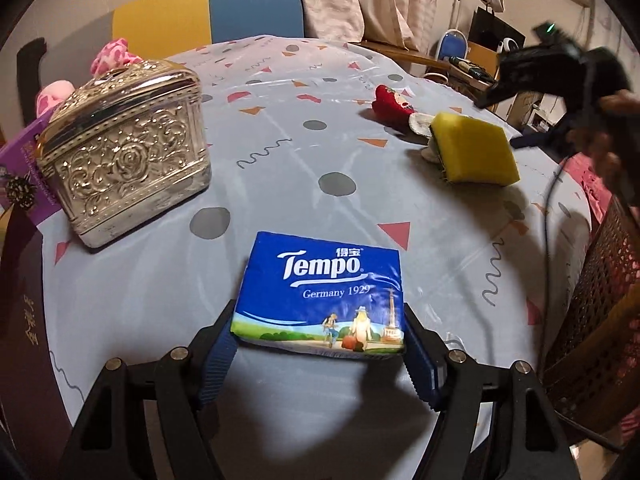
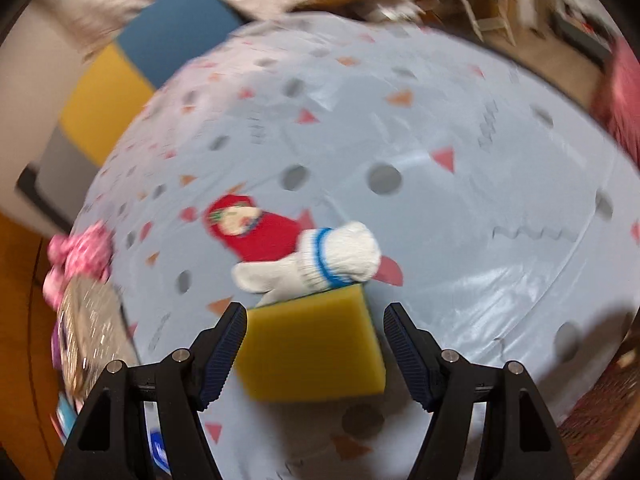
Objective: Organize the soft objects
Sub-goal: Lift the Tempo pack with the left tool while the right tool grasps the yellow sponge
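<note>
A blue Tempo tissue pack sits between the pads of my left gripper, which is closed against its sides just above the table. A yellow sponge lies between the open fingers of my right gripper; the left pad is at its edge, the right pad is apart from it. The sponge also shows in the left wrist view. A white glove and a red sock lie just beyond the sponge. The right wrist view is blurred.
An ornate silver box stands at the table's left, with pink plush items behind it. A patterned grey-blue cloth covers the round table. A yellow and blue chair is at the far side. A woven chair is at the right.
</note>
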`<state>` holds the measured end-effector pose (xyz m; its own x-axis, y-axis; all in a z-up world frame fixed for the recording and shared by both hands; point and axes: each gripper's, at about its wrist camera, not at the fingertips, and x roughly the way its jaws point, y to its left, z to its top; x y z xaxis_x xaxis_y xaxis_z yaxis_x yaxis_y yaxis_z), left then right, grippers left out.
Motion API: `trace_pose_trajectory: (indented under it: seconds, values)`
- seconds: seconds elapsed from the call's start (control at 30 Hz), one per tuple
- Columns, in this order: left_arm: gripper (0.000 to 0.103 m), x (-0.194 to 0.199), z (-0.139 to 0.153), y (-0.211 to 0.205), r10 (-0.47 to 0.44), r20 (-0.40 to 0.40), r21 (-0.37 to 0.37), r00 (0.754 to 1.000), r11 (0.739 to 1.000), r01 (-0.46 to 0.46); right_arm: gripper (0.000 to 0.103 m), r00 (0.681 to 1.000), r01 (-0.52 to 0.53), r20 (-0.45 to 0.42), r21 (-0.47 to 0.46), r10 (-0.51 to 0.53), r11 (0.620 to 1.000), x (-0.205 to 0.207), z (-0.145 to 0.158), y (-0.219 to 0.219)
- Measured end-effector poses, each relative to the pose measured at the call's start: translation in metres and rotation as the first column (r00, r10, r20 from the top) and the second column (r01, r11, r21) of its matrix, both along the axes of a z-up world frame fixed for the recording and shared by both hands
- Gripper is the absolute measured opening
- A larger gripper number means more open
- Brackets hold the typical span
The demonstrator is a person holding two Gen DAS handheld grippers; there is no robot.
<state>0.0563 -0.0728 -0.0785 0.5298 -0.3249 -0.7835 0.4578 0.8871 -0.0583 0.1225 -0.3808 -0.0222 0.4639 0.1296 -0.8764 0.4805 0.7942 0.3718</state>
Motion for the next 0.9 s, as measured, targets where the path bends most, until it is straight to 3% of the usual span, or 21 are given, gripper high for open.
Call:
trace_pose_trajectory:
  seconds: [0.1,0.2,0.3,0.37,0.5,0.6,0.7,0.9]
  values:
    - [0.074,-0.002,0.000,0.006,0.004,-0.007,-0.014,1.000,1.000,-0.004,0.073,1.000,-0.003,-0.028,0.121,0.007,0.993,0.004,-0.015,0.007]
    - [0.074,-0.003,0.001,0.010,0.011,-0.009,-0.025,1.000,1.000,-0.012,0.072,0.995,-0.090,-0.012,0.218,0.095,0.972,0.002,-0.018,0.035]
    - [0.074,-0.005,0.002,0.013,0.021,-0.019,-0.033,1.000,0.999,-0.021,0.072,0.985,-0.161,-0.009,0.284,0.171,0.945,0.000,-0.022,0.058]
    - [0.074,-0.005,0.002,0.015,0.023,-0.025,-0.037,0.999,0.999,-0.024,0.072,0.968,-0.232,-0.023,0.278,0.248,0.932,0.000,-0.024,0.076]
    - [0.074,-0.006,0.002,0.020,0.028,-0.028,-0.044,0.999,0.999,-0.029,0.072,0.939,-0.330,-0.066,0.112,0.339,0.937,-0.004,-0.014,0.096]
    - [0.075,-0.006,0.002,0.022,0.028,-0.026,-0.050,0.999,0.998,-0.029,0.072,0.915,-0.401,-0.091,-0.110,0.393,0.909,-0.014,0.008,0.108]
    - [0.075,-0.005,0.001,0.021,0.031,-0.022,-0.049,0.999,0.998,-0.032,0.073,0.880,-0.470,-0.109,-0.332,0.462,0.818,-0.014,0.025,0.123]
    - [0.075,-0.006,0.002,0.020,0.032,-0.019,-0.050,0.999,0.998,-0.033,0.072,0.812,-0.575,-0.230,-0.476,0.536,0.666,0.022,0.007,0.153]
